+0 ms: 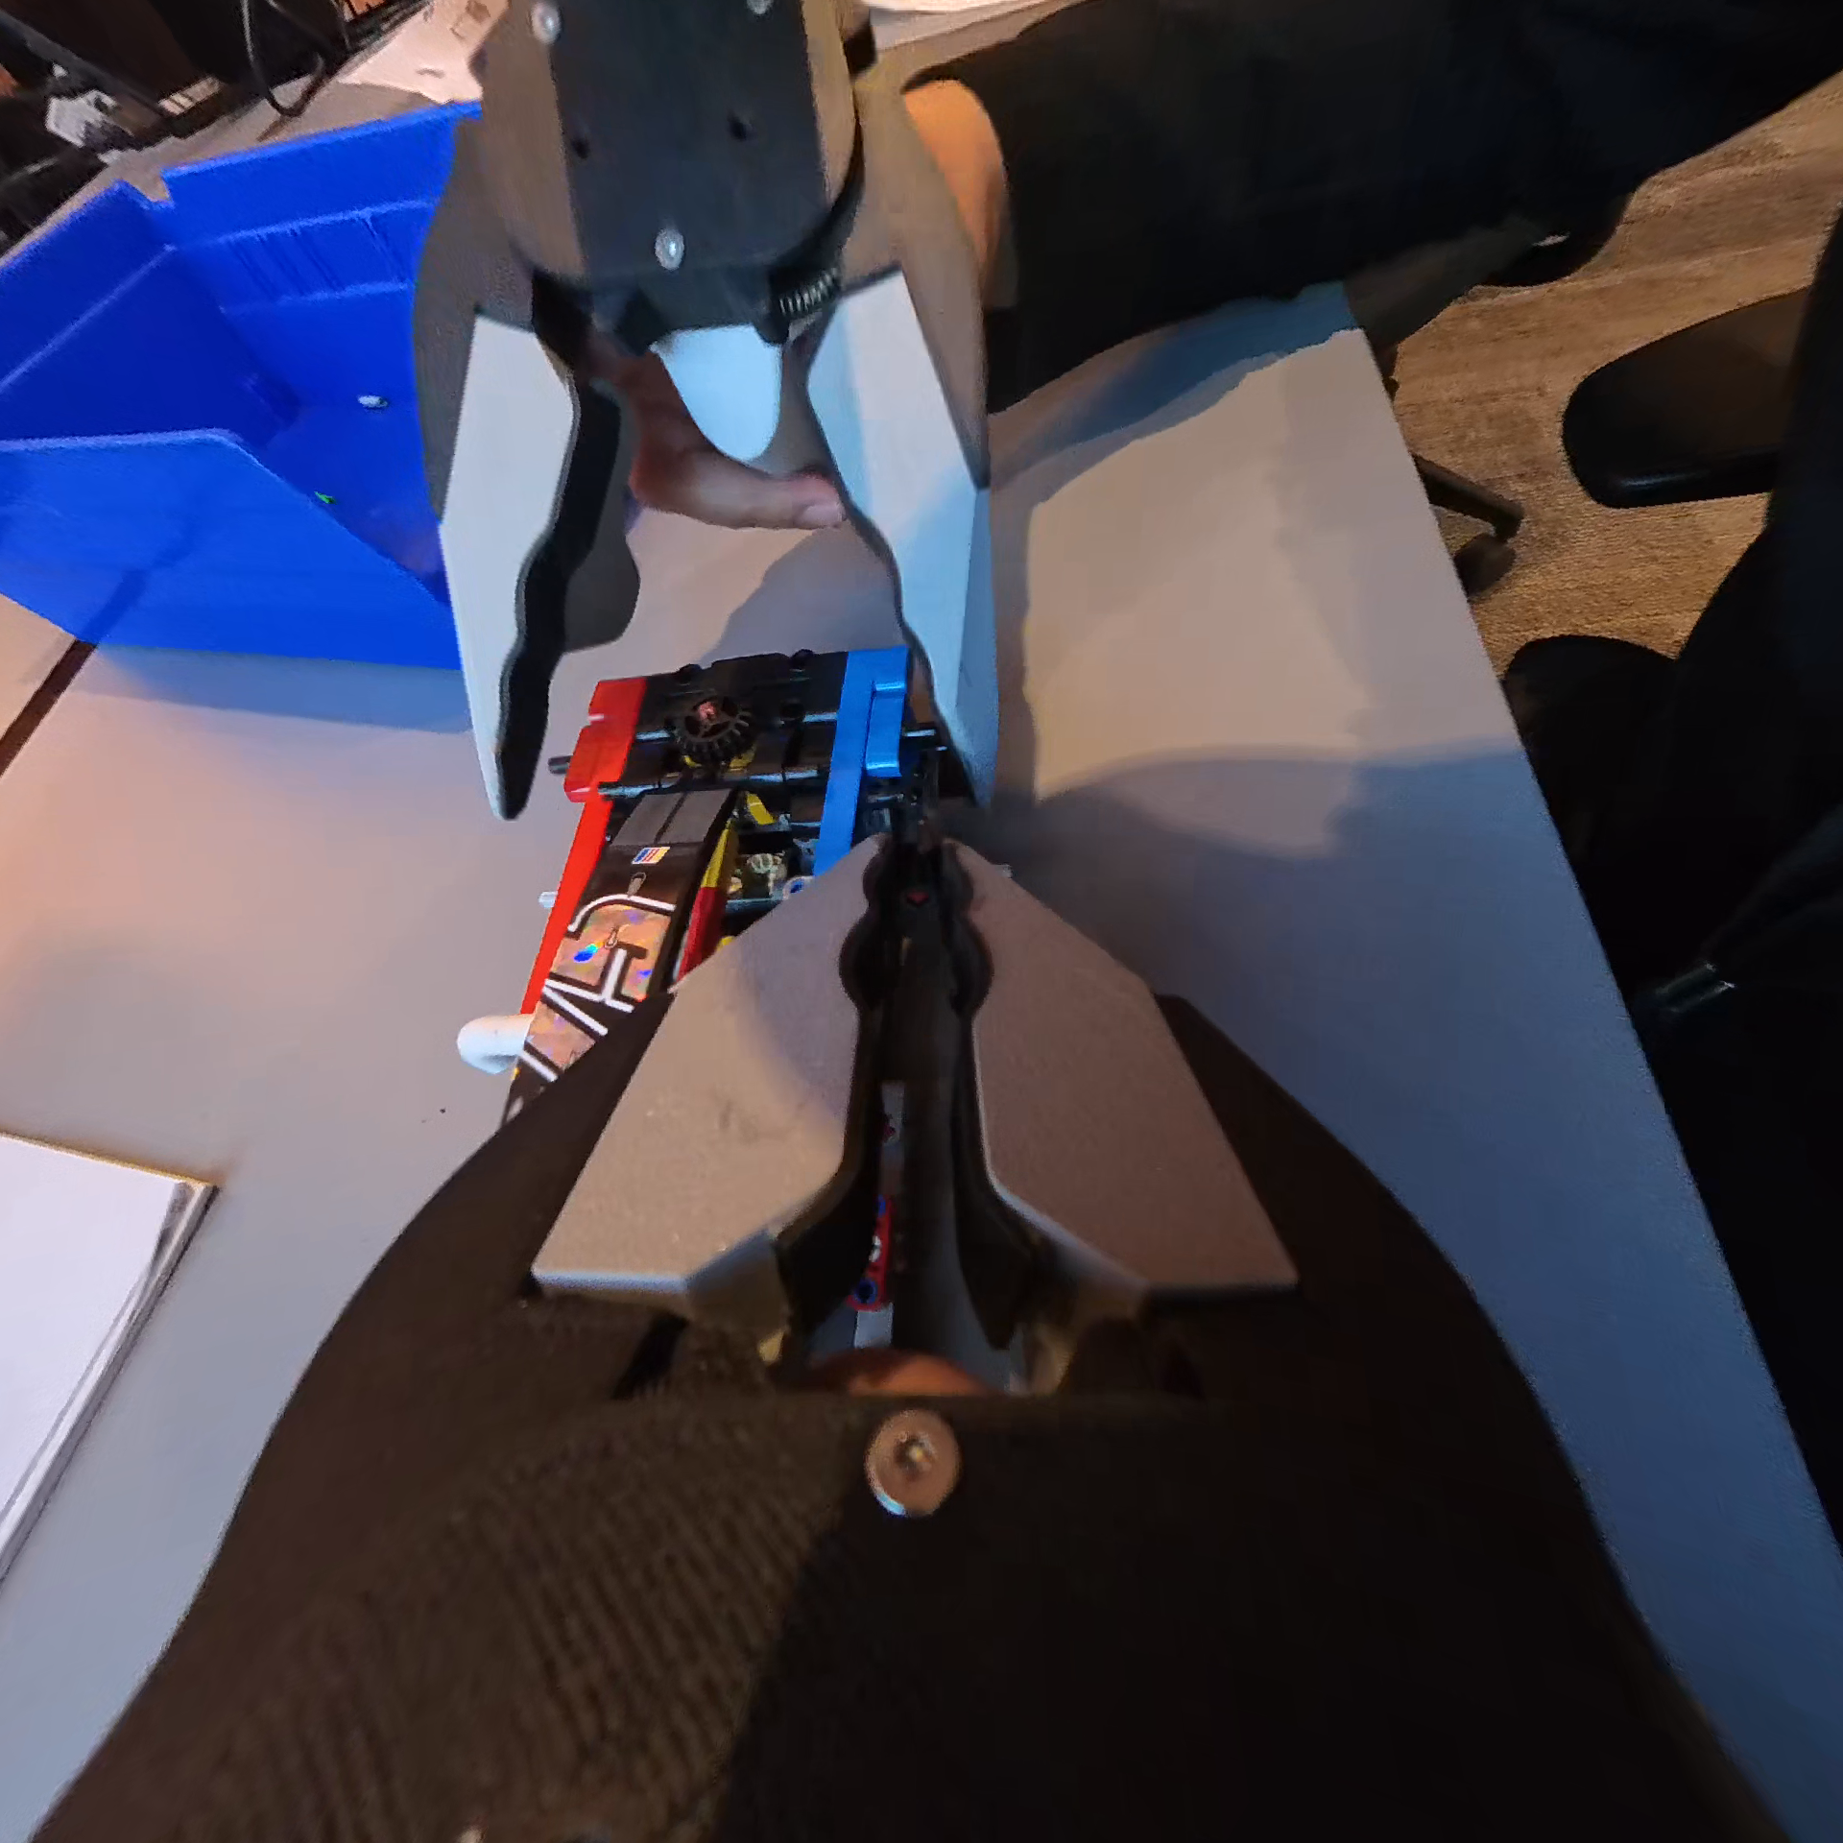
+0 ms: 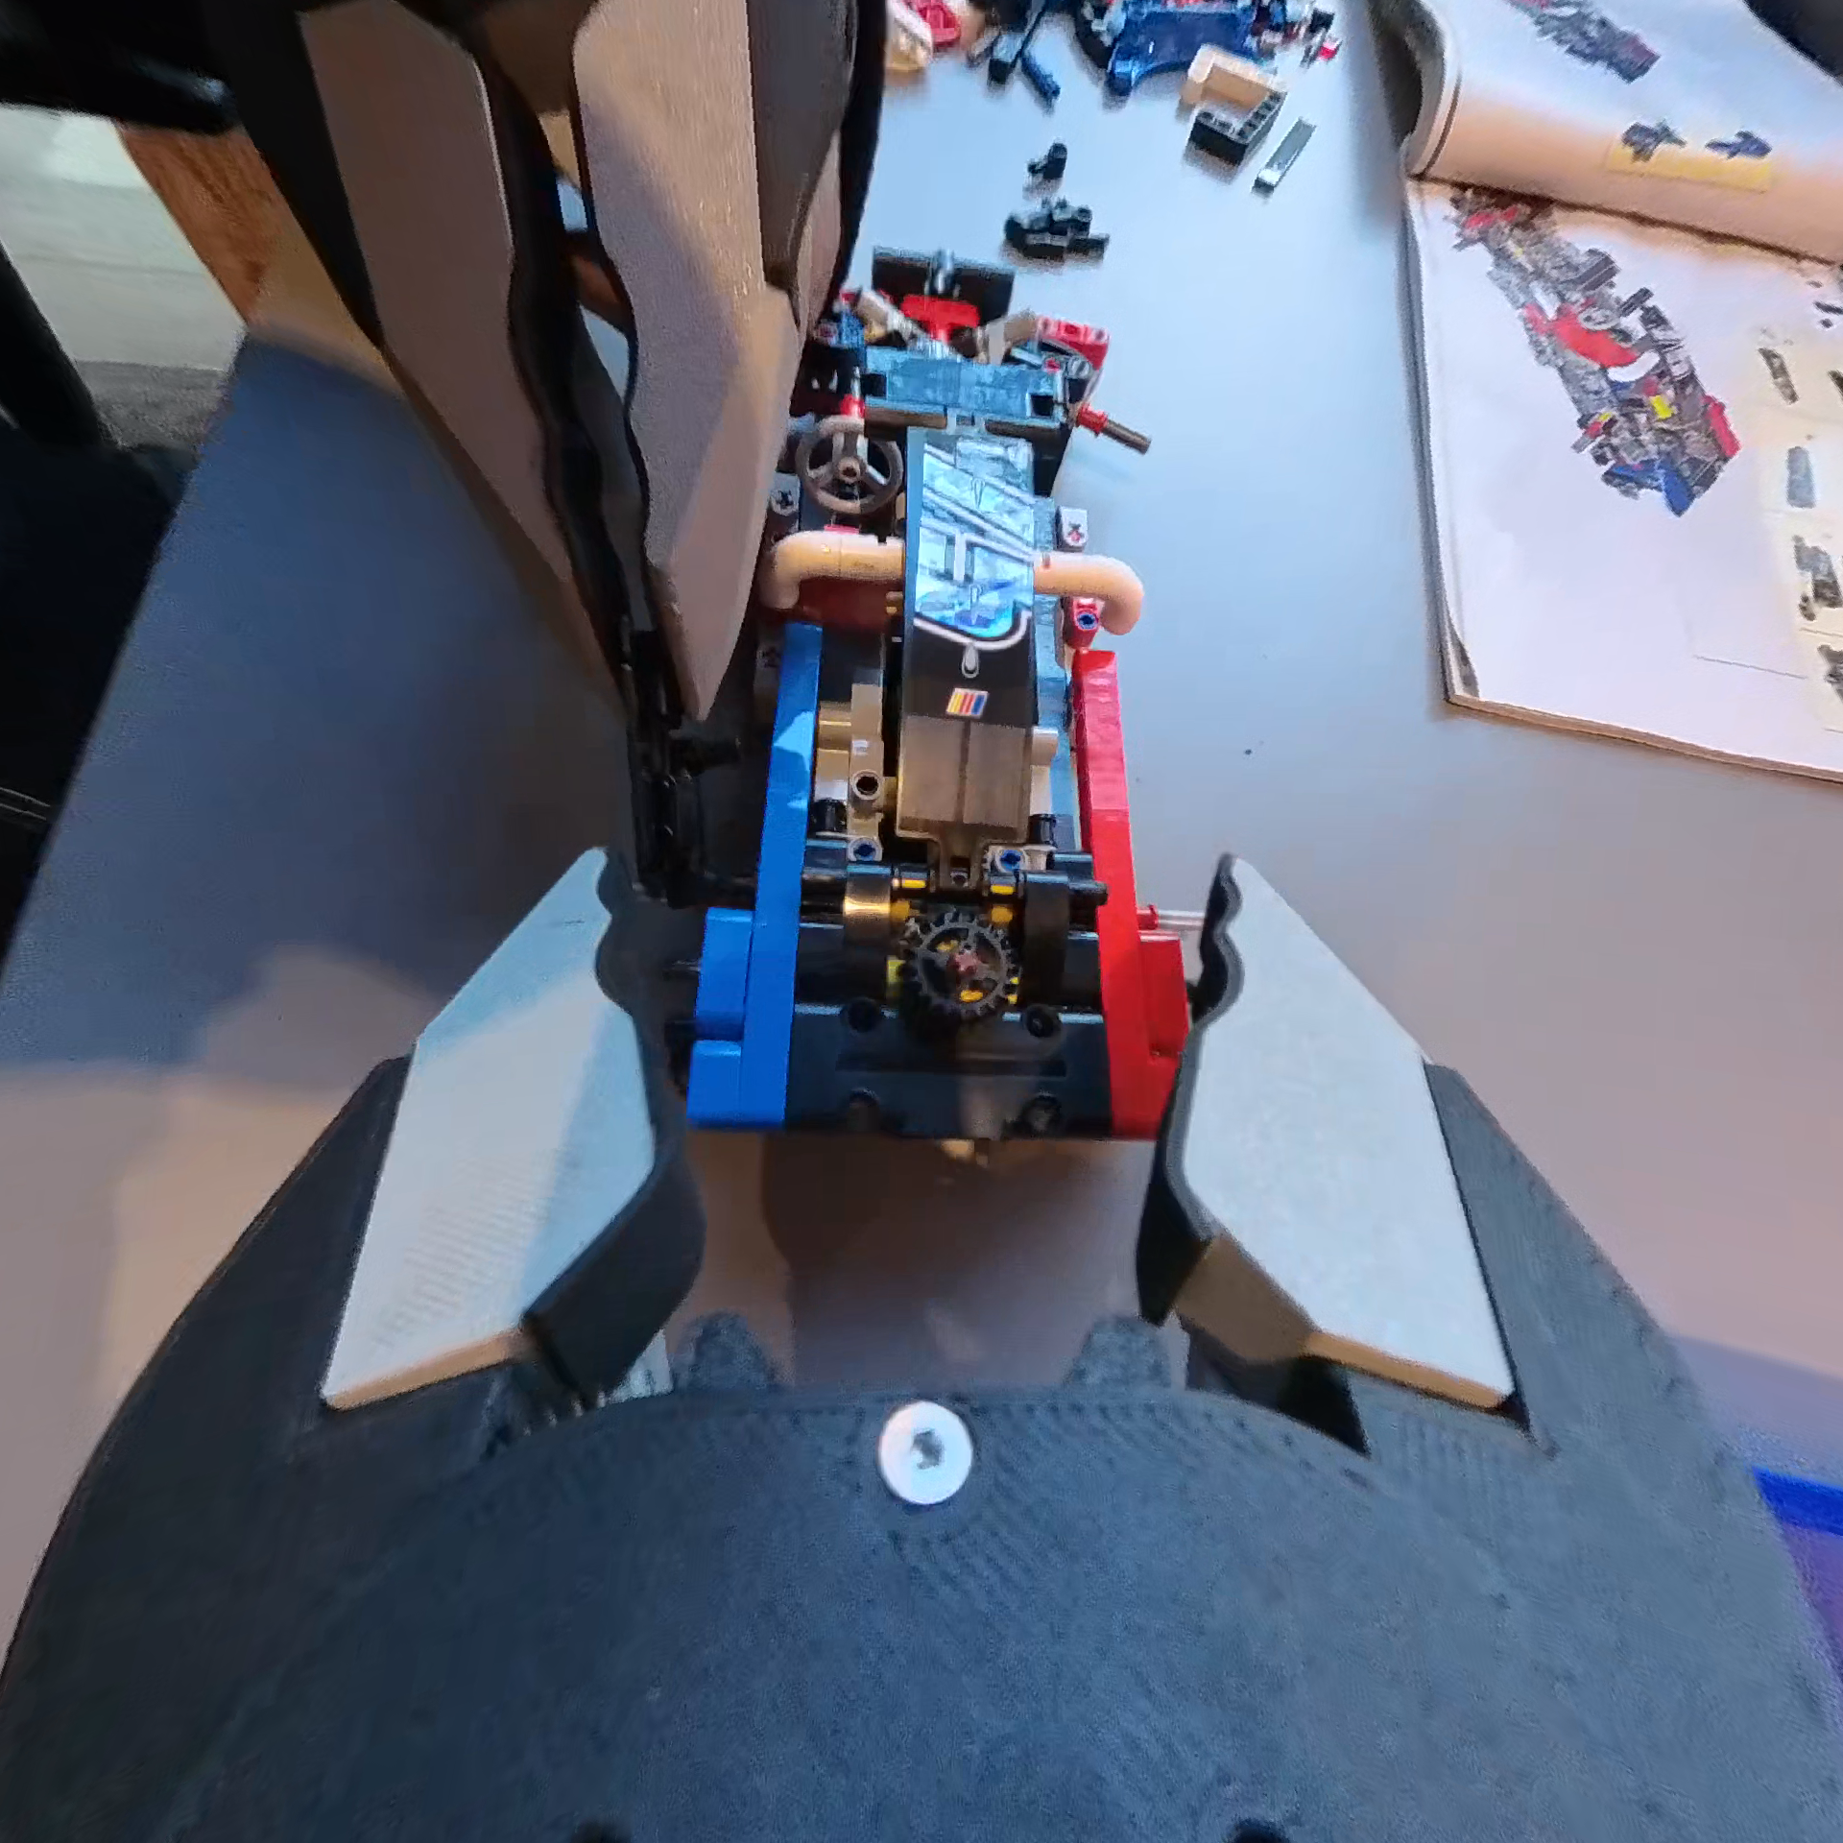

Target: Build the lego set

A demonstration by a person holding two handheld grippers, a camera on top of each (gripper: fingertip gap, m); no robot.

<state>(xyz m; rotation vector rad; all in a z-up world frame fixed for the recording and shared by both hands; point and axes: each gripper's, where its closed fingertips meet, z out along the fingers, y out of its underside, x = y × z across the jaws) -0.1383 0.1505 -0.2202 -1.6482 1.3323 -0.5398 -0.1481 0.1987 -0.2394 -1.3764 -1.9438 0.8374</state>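
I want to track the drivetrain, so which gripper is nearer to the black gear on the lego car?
Right. The right gripper is open, straddling the car's end with the black gear between its fingers. The left gripper is shut on a black piece beside the blue rail.

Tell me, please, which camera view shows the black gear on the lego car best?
The right wrist view: the black gear faces the camera, unobstructed, between the blue and red side beams of the lego car. In the left wrist view the gear is farther off, small and darker.

Blue plastic bin (image 1: pixel 209 419) sitting at the grey bench's (image 1: pixel 1247 638) far-left edge; black office chair (image 1: pixel 1685 419) standing on carpet (image 1: pixel 1556 329) beyond; white paper stack (image 1: pixel 70 1287) lying near-left.
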